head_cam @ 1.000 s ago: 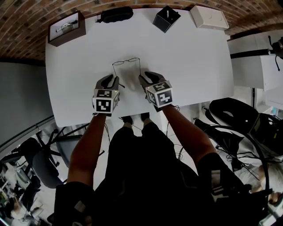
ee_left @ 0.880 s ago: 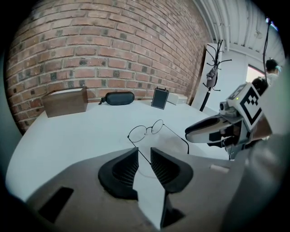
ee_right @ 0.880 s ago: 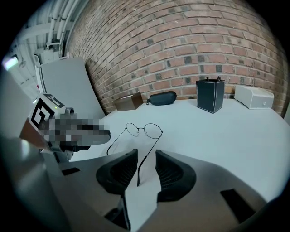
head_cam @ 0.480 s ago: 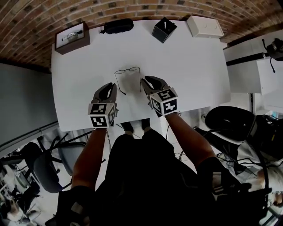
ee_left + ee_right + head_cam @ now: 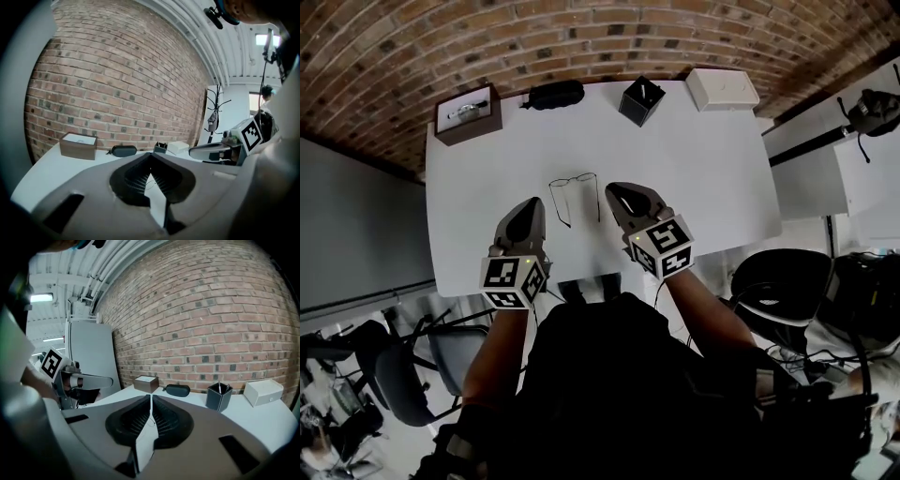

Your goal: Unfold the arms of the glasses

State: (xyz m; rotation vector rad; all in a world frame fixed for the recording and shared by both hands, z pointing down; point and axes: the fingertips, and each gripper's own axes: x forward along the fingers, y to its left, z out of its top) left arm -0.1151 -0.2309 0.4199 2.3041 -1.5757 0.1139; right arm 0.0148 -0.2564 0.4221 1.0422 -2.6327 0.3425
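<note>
The glasses lie in the middle of the table, both arms swung out, so the unfolding looks done. The left gripper at their 8 o'clock and the right gripper at 4 o'clock have lifted clear, both clenched and empty.

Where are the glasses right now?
In the head view the glasses lie loose on the white table, between the tips of the left gripper and the right gripper.
</note>
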